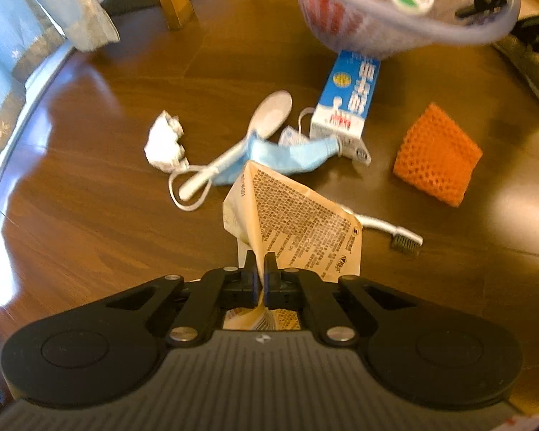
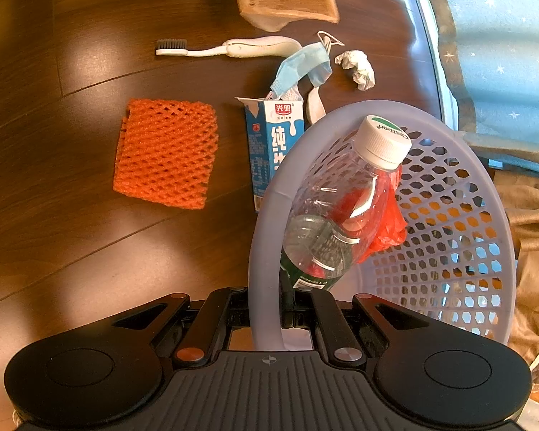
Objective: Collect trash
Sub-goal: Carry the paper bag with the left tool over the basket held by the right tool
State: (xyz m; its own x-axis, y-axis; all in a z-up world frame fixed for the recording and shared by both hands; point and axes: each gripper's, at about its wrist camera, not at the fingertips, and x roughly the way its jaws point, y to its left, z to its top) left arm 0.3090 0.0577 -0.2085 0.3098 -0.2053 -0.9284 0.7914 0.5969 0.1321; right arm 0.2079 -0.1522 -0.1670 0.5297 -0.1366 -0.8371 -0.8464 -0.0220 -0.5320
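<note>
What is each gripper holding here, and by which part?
The left gripper pinches the tan paper packet by its lower edge. The right gripper clamps the lavender basket by its rim.

Warm indoor light leaves pale glare patches on the glossy tabletop [image 1: 90, 215]; the basket [image 1: 395, 32] blurs, and fisheye edges bend.

A pale lavender perforated basket [image 2: 445, 215] holds a clear plastic bottle [image 2: 341, 208] with a white cap, tilted against its rim, and a crumpled red bag [image 2: 388, 230]. Just beside the basket a blue-and-white milk carton [image 2: 273, 143] lies opened. Beyond the carton lie a blue face mask [image 2: 302, 66], crumpled white tissue [image 2: 357, 68], white toothbrush [image 2: 230, 48] and tan printed wrapper [image 2: 287, 0]; an orange foam net [image 2: 167, 152] lies left of the carton.
</note>
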